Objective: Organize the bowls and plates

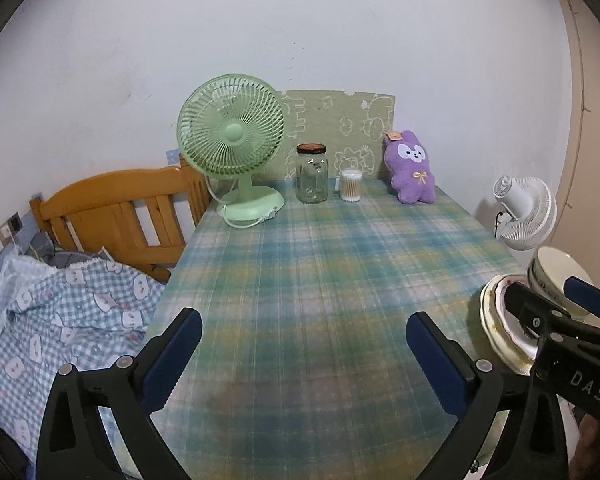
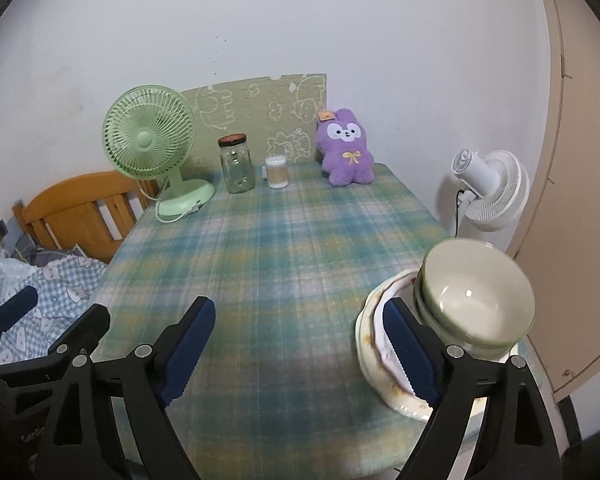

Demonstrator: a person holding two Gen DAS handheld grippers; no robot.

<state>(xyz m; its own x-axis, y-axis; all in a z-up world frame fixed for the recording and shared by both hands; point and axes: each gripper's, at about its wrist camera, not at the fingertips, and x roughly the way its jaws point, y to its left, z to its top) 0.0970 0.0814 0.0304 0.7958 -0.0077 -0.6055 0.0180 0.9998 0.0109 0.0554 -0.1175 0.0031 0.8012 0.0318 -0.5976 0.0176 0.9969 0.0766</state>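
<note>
A stack of cream plates [image 2: 370, 338] with a patterned rim sits near the table's right front edge, with stacked pale green bowls [image 2: 478, 300] on top. The plates [image 1: 494, 322] and bowls [image 1: 552, 276] also show at the right of the left wrist view. My right gripper [image 2: 300, 344] is open and empty; its right finger [image 2: 406, 354] is in front of the plates' left rim. My left gripper [image 1: 304, 356] is open and empty over bare tablecloth, left of the stack.
A plaid-clothed table [image 1: 320, 280] holds a green fan [image 1: 232, 140], a glass jar [image 1: 311, 174], a cotton swab box [image 1: 350, 185] and a purple plush [image 1: 412, 170] at the back. A wooden bed with checked bedding [image 1: 60, 304] is left. A white fan [image 2: 488, 190] stands right.
</note>
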